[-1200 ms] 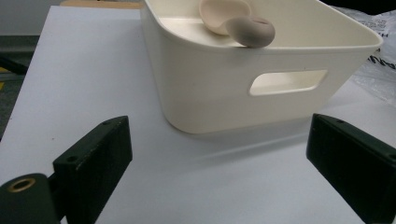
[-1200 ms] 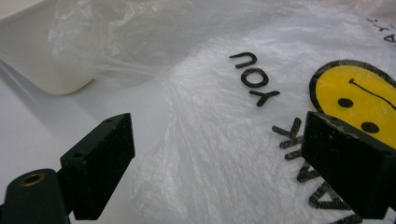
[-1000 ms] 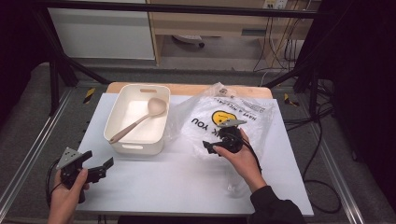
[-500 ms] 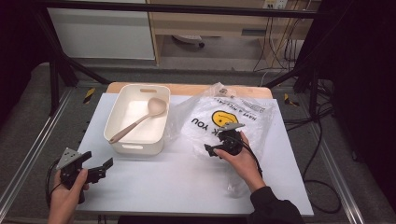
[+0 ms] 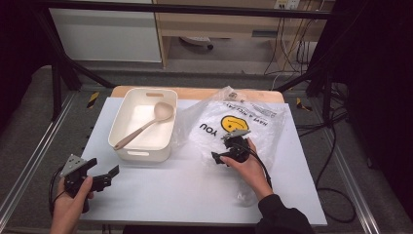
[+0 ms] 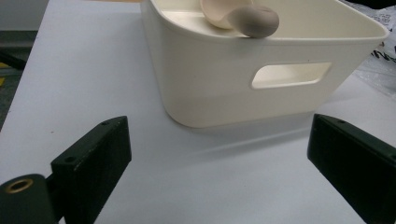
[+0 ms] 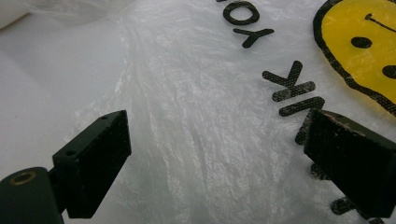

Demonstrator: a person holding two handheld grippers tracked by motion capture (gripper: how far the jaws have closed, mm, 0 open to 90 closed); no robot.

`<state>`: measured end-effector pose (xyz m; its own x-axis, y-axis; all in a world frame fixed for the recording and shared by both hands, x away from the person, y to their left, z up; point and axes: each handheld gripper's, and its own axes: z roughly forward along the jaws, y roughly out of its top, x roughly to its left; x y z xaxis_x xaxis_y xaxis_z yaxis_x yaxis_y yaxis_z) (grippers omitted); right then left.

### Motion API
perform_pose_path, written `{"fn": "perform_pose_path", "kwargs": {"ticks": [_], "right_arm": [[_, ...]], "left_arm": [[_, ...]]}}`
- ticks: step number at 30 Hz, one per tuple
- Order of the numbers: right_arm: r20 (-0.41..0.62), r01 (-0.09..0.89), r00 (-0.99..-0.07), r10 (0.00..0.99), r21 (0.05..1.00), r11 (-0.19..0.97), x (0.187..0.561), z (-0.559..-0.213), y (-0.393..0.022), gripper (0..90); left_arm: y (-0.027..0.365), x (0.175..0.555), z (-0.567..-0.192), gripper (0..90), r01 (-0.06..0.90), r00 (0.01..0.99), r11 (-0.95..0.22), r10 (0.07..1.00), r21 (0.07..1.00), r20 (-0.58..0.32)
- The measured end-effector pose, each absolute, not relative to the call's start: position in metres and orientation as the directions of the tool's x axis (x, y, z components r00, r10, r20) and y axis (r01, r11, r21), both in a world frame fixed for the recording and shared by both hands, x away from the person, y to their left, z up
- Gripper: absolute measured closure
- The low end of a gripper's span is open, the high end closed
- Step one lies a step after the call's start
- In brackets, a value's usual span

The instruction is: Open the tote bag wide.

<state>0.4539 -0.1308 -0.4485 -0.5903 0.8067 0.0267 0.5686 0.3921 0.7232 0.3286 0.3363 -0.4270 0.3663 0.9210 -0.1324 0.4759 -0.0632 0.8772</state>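
- High view: the right gripper (image 5: 228,151) hangs low over the clear plastic bag (image 5: 243,122) printed with a yellow smiley, which lies crumpled on the right half of the white counter (image 5: 195,190), its left edge just beside the white bin (image 5: 143,127). A tan spoon (image 5: 145,126) lies slantwise in the bin. The left gripper (image 5: 100,178) waits near the counter's front left corner, well apart from the bag, aimed toward the bin. The step in hand looks like the approach to picking up the bag.
- Left gripper view: the jaws stand wide apart with nothing between them; beyond them is the bin's front wall (image 6: 243,74) with its handle slot, and the spoon's handle end (image 6: 254,20) rests on the rim. This hand seems idle for now.
- Right gripper view: the jaws are spread wide and hold nothing, with wrinkled bag film (image 7: 196,130) between and under them and the black lettering and smiley off to the right. Whether the tips touch the film cannot be told. The next move likely calls for lowering onto a raised fold and closing on it, since flat film would slip out from between the jaws.
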Motion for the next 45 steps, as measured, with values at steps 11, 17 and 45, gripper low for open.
{"fn": "perform_pose_path", "kwargs": {"ticks": [11,17,45], "right_arm": [[-0.008,0.534,-0.606,0.795,0.737,0.414,0.461,-0.443,-0.133,8.2],[0.014,0.538,-0.627,0.779,0.732,0.419,0.465,-0.447,-0.135,8.7],[0.009,0.53,-0.639,0.769,0.73,0.432,0.483,-0.455,-0.136,51.9]], "left_arm": [[0.336,0.329,-0.428,6.0,0.478,0.363,-0.066,0.923,0.876,-0.129],[0.337,0.329,-0.428,6.1,0.484,0.357,-0.065,0.925,0.873,-0.129],[0.337,0.328,-0.429,6.1,0.487,0.349,-0.07,0.929,0.871,-0.12]]}}
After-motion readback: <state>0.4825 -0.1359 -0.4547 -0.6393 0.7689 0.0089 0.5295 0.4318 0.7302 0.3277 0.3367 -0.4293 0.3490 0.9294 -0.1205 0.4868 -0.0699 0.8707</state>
